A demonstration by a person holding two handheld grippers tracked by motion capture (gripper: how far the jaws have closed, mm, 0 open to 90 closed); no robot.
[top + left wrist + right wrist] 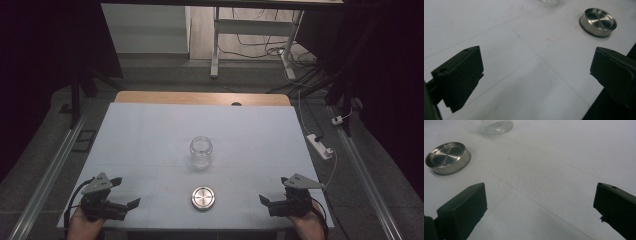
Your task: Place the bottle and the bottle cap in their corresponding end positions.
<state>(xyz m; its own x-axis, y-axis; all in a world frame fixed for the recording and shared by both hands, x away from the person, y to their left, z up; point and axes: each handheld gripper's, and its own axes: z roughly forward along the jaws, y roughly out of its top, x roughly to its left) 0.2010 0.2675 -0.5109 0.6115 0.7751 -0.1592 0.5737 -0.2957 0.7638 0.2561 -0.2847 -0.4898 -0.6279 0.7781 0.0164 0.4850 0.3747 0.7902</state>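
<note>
Jar (201, 151): clear glass, upright and open-mouthed, standing near the middle of the table (150, 140); nothing is touching it.
Lid (203, 198): round brushed-metal cap lying flat at 6 o'clock from the jar, near the table's front edge and apart from the glass.
Left hand-held gripper (126, 193): low over the front of the table at 9 o'clock from the lid, jaws spread wide with bare table between them; it holds nothing. In the left gripper view the lid (598, 22) sits beyond the right jaw.
Right hand-held gripper (273, 192): mirrors it at 3 o'clock from the lid, jaws also wide apart and empty. In the right gripper view the lid (448, 157) lies up and to the left, with the jar's base (498, 126) farther off.
Step in hand: most likely the reach for lid and jar, neither yet gripped.
Doing it well: bring one gripper in level with the lid's rim so the jaws straddle its side wall (the cap is shallow, so a high grip would probably slip off). Steady the jar body with the other, gently, since glass is slick.
</note>
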